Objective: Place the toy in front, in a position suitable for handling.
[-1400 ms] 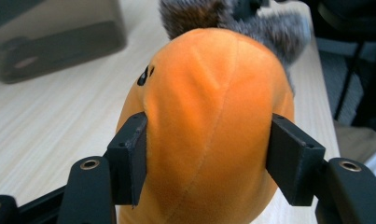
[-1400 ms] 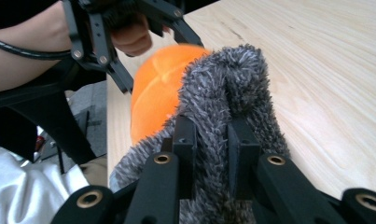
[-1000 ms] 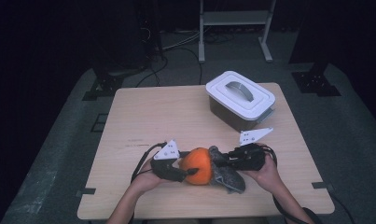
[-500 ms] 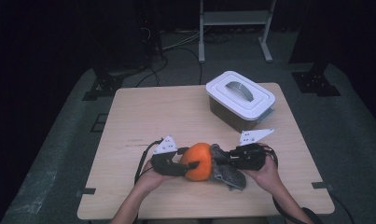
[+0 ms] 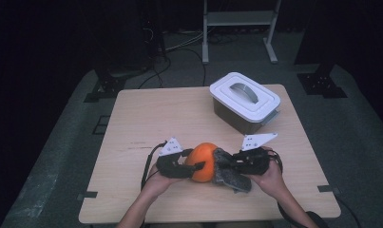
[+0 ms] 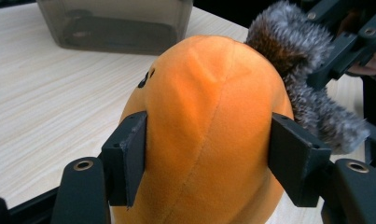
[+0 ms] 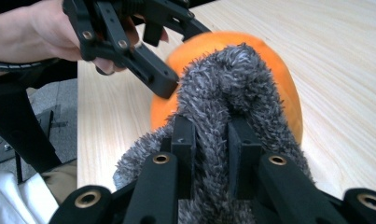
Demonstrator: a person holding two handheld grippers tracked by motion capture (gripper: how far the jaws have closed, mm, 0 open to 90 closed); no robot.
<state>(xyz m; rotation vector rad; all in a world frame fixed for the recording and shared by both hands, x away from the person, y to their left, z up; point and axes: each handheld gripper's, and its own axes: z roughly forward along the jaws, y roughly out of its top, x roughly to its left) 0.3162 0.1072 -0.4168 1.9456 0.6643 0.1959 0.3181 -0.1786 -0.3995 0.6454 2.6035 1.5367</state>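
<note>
An orange plush toy (image 5: 201, 161) with a grey furry part (image 5: 225, 173) is held between both grippers just above the table's front edge. My left gripper (image 5: 194, 166) comes in from the left. Its jaws have just been opening, but the pads (image 6: 129, 158) still touch the orange body (image 6: 209, 116) on both sides. From the right, my right gripper (image 5: 229, 166) is shut on the grey fur (image 7: 223, 93), which is pinched tight between its jaws (image 7: 212, 140). The left gripper's jaws also show behind the toy in the right gripper view.
A grey box with a white handled lid (image 5: 244, 101) stands at the back right of the wooden table (image 5: 146, 123); its dark wall (image 6: 115, 23) shows beyond the toy. Dark stands and cables lie on the floor behind the table.
</note>
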